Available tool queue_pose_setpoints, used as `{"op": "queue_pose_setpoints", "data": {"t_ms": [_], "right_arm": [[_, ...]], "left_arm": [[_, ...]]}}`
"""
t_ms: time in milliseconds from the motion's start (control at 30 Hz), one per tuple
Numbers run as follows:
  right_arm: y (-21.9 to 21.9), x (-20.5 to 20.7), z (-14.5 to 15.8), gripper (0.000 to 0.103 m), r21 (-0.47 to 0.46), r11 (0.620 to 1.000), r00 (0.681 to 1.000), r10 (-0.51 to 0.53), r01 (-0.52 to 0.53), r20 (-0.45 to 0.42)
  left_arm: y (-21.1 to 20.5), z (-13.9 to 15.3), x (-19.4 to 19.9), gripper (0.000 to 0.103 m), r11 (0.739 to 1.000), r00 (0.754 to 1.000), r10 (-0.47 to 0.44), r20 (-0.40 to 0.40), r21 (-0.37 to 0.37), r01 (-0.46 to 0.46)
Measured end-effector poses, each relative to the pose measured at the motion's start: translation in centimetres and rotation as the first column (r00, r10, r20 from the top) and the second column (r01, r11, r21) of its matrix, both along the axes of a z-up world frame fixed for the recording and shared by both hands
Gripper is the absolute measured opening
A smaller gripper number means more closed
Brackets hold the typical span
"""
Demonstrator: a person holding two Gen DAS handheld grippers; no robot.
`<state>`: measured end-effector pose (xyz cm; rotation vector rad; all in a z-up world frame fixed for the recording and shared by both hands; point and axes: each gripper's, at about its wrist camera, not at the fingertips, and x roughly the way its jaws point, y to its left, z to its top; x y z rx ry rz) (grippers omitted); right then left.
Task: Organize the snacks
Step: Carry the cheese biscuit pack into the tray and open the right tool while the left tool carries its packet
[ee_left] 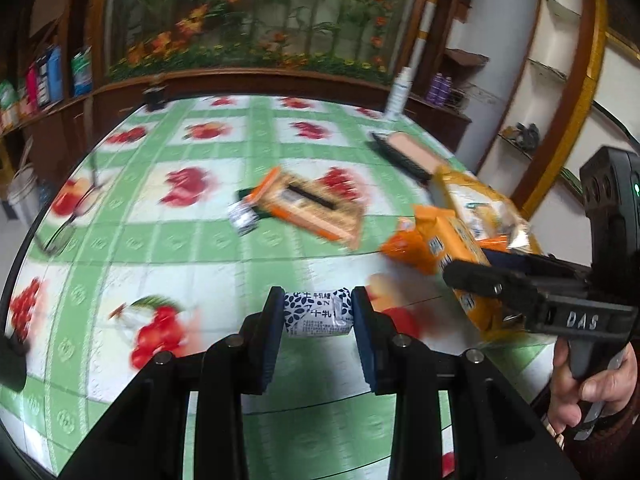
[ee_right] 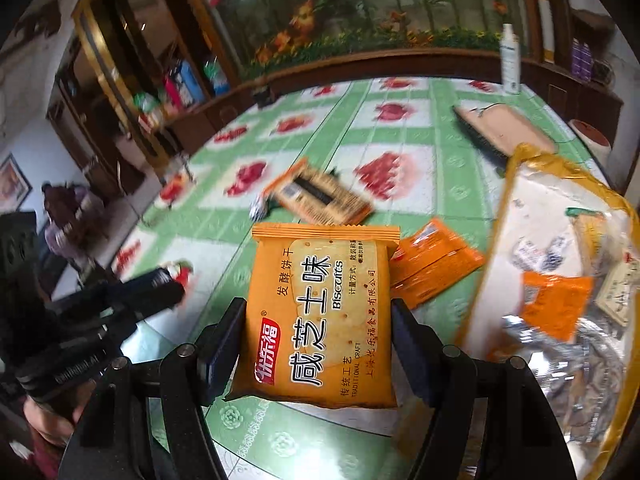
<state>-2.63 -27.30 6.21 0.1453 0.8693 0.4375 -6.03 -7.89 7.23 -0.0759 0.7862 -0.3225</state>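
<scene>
My left gripper (ee_left: pixel 318 300) is shut on a small white candy with a blue pattern (ee_left: pixel 318 316), held above the tablecloth. My right gripper (ee_right: pixel 318 308) is shut on an orange biscuit pack (ee_right: pixel 320 316), its pads pressing both side edges. In the left wrist view that right gripper (ee_left: pixel 464 264) shows at the right with the biscuit pack (ee_left: pixel 448 236). A clear bag with yellow trim (ee_right: pixel 560 272) lies just right of it and holds several snacks. Two small orange packets (ee_right: pixel 432 260), a brown-and-orange cracker pack (ee_right: pixel 320 196) and a small wrapped candy (ee_right: pixel 258 210) lie on the table.
The round table has a green-and-white fruit-print cloth (ee_left: pixel 208 248). A brush (ee_left: pixel 404 156) and a white spray bottle (ee_left: pixel 398 92) are at its far right, spectacles (ee_left: pixel 68 220) at its left edge. Wooden shelves ring the room. A person sits far left (ee_right: pixel 64 208).
</scene>
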Motion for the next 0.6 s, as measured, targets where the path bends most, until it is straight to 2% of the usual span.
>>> {"op": "queue_pose_setpoints", "data": {"t_ms": [167, 333, 500, 600], "right_arm": [[-5.0, 0.1, 1.8, 0.075, 0.048, 0.994, 0.994, -0.1, 0.098, 0.039], [-10.2, 1.1, 3.1, 0.075, 0.053, 0.977, 0.976, -0.21, 0.207, 0.054], [-14.4, 3.6, 3.8, 0.074, 0.01, 0.957, 0.955, -0.291, 0.291, 0.053], [-16.0, 5.3, 3.5, 0.074, -0.022, 0.946, 0.946, -0.322, 0.323, 0.037]], "left_arm": [[-5.3, 1.7, 0.8, 0.033, 0.996, 0.996, -0.092, 0.021, 0.014, 0.092], [-11.6, 2.7, 1.7, 0.033, 0.981, 0.981, -0.193, 0.032, 0.024, 0.192], [-17.0, 2.7, 3.0, 0.033, 0.962, 0.962, -0.273, 0.025, 0.003, 0.273], [-19.9, 2.0, 4.1, 0.033, 0.954, 0.954, -0.299, 0.013, 0.017, 0.299]]}}
